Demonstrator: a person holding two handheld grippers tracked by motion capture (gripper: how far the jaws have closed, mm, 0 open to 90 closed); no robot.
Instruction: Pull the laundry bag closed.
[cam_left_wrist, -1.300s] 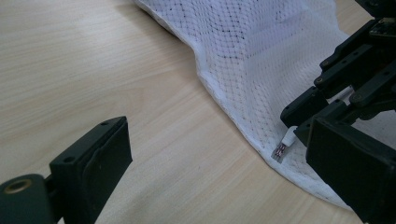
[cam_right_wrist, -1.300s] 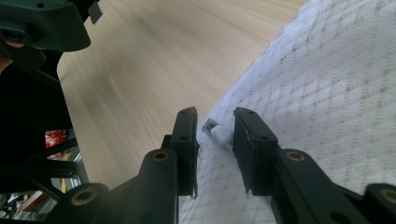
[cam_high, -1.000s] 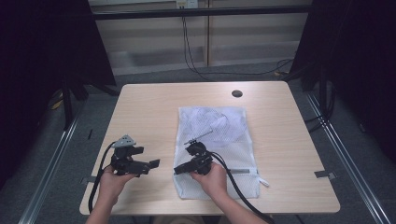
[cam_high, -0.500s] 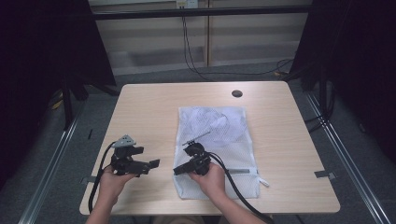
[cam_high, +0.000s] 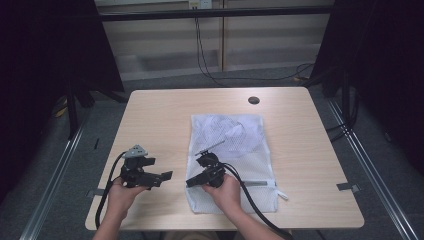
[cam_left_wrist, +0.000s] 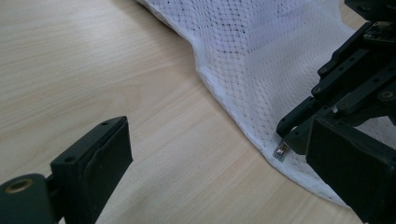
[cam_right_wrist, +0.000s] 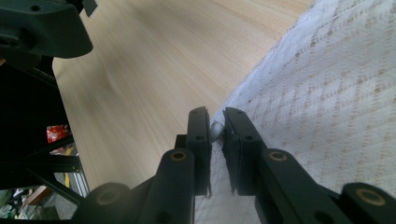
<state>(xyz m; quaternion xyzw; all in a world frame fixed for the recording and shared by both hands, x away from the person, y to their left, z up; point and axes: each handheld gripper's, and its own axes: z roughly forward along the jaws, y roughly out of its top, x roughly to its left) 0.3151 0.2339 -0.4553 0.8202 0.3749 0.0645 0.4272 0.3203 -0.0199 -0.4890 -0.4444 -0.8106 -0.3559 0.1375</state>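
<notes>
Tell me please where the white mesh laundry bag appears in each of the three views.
High view: the mesh laundry bag lies flat at the table's middle, under the right gripper.
Left gripper view: it fills the upper right, its edge running down to the right.
Right gripper view: it covers the right side.
Shared landmark: the bag's edge, where the right gripper's jaws have just been closing on the small metal zipper pull.

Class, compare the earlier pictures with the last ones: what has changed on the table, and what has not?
The right gripper has just been closing its jaws on the zipper pull at the mesh bag's left edge. Both hands, the left gripper and the bag kept their places.
</notes>
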